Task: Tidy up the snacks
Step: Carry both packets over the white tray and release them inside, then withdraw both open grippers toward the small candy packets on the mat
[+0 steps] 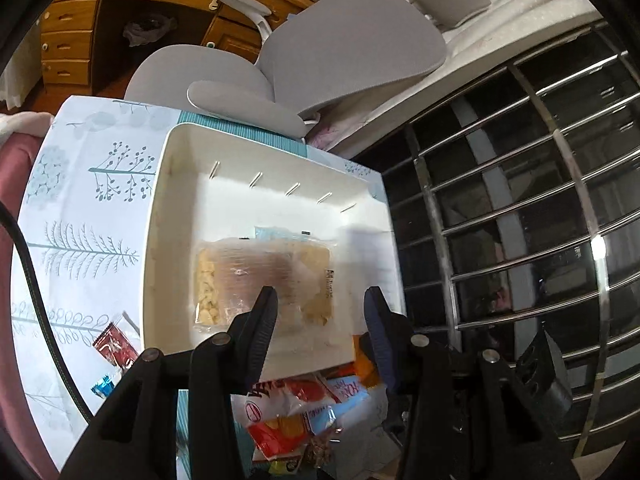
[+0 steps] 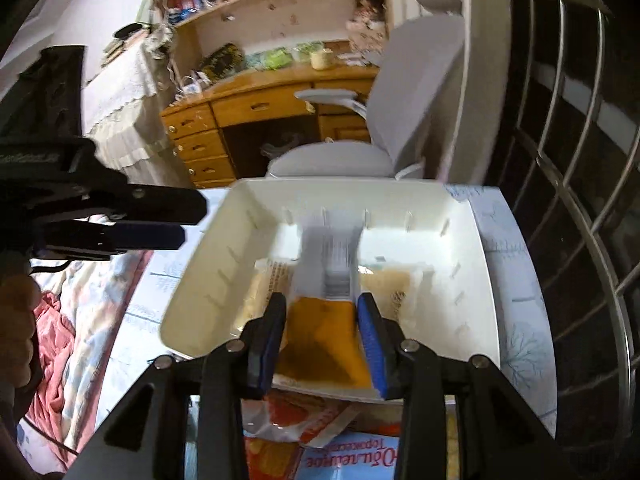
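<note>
A white bin [image 1: 160, 240] stands on a table with a tree-print cloth [image 1: 80, 208]. A clear packet of pale biscuits [image 1: 256, 280] lies flat on its floor. My left gripper [image 1: 320, 312] hovers over the bin's near side, open, with nothing between its fingers; in the right wrist view the left gripper [image 2: 192, 220] reaches in from the left. My right gripper [image 2: 322, 320] is over the bin's [image 2: 472, 280] near rim. An orange and white packet [image 2: 324, 320] is between its pads, blurred and apparently slipping free into the bin. Loose red and blue snack packets [image 1: 288, 412] are piled in front of the bin.
A small red packet [image 1: 114, 346] lies on the cloth left of the bin. A grey office chair [image 1: 352, 48] stands just behind the table, with a wooden desk [image 2: 260, 108] beyond. Metal window bars [image 1: 520, 200] run along the right. A black cable [image 1: 36, 280] crosses the left edge.
</note>
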`<state>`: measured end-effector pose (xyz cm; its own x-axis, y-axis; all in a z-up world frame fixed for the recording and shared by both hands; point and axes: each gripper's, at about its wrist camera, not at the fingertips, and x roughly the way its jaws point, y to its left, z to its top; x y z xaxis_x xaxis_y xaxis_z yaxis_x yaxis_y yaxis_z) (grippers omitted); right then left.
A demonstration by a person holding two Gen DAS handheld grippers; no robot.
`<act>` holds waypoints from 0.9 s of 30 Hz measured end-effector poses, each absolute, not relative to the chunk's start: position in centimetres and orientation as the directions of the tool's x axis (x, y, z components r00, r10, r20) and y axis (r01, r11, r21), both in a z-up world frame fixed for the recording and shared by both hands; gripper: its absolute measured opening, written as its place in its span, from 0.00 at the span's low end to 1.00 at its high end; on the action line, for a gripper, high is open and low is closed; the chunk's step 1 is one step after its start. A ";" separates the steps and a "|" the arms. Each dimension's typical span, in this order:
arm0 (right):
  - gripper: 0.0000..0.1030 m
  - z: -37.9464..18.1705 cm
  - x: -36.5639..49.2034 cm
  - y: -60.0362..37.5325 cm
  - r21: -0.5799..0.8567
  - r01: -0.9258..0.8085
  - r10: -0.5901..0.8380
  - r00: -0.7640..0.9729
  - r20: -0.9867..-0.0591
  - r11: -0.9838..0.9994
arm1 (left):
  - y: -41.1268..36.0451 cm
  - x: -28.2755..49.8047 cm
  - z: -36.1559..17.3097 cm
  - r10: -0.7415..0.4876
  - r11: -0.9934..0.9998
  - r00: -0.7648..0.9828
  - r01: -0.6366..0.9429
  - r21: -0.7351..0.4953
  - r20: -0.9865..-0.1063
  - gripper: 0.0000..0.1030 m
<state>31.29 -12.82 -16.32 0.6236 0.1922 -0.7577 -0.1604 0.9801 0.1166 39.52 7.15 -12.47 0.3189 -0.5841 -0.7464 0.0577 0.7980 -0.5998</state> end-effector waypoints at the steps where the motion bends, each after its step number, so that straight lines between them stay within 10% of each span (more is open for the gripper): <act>1: 0.50 -16.6 31.5 -13.0 0.120 -0.149 0.186 0.609 -0.771 0.982 | 6.9 39.6 -12.7 -0.582 0.800 0.314 0.056 -0.598 -0.750 0.42; 27: 0.62 -17.0 24.5 -10.9 0.261 0.131 0.144 0.563 -0.814 0.957 | 11.4 32.7 -12.5 -0.576 0.817 0.183 0.139 -0.560 -0.796 0.44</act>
